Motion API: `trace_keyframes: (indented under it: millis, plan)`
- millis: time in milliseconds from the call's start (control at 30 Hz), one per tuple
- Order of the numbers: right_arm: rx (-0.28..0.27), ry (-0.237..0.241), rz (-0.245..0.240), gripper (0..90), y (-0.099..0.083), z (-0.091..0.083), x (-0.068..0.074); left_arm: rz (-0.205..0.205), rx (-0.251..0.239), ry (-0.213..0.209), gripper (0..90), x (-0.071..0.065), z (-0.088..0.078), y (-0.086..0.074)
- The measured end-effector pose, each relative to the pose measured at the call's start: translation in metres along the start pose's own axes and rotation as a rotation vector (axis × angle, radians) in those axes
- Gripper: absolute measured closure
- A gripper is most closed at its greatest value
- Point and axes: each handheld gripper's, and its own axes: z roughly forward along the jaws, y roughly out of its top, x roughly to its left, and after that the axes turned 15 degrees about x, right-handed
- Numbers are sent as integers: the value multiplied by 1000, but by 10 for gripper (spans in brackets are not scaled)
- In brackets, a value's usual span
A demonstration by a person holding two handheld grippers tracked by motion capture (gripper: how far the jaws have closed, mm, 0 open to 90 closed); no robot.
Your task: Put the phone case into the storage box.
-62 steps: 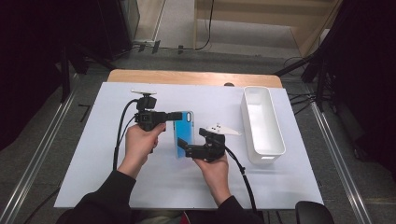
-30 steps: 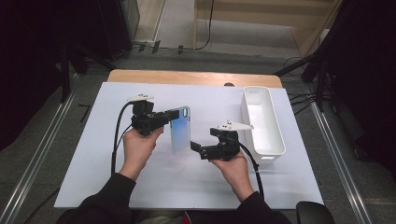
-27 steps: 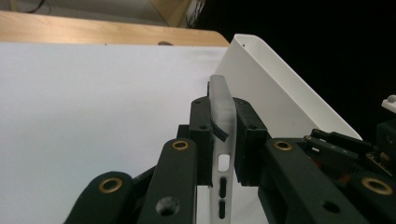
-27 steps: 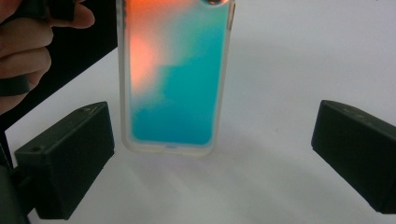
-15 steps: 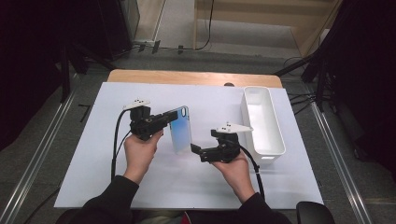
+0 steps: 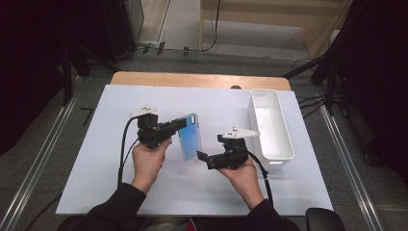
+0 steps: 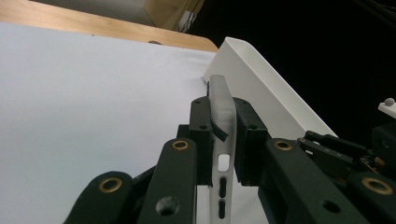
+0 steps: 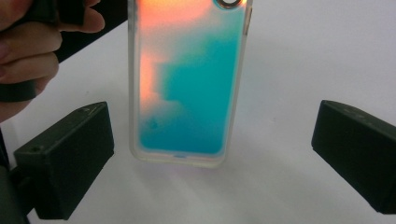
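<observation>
High view: white sheet (image 6: 106,192) covers the table; long white bin (image 6: 284,144) sits at its right side, running front to back. Left gripper (image 6: 180,124), held in the person's left hand (image 6: 146,161), clamps a phone case (image 6: 188,137) by its upper edge. Case stands upright on its short end on the sheet, blue face showing, roughly mid-table, well left of the bin

Left gripper view: both black pads pressed flat against either face of the case (image 7: 223,121), seen edge-on; button cut-outs visible in the translucent rim below the pads. Bin wall (image 7: 261,88) beyond, to the right

Right gripper (image 6: 201,156), in the right hand (image 6: 243,173), sits just right of the case, jaws pointing toward it. Right gripper view: jaws spread wide, nothing between them; case (image 8: 187,79) stands ahead in the gap, apart from both pads, bottom edge resting on the sheet. Face shows teal with an orange patch at top and left side; camera ring at the upper edge. Fingers of left hand (image 8: 28,46) at far left
</observation>
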Motion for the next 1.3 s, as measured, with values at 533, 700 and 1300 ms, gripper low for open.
trace_keyframes:
  millis: [533,700,1300]
  plan:
    - [27,-32,51,0,11,-7,6,-11,12,-12,793,-7,6,-6]
    - [34,-44,51,0,18,-8,7,-22,18,-21,793,-9,9,-8]
    - [69,-63,59,0,42,-1,14,-54,35,-41,793,-14,14,-10]
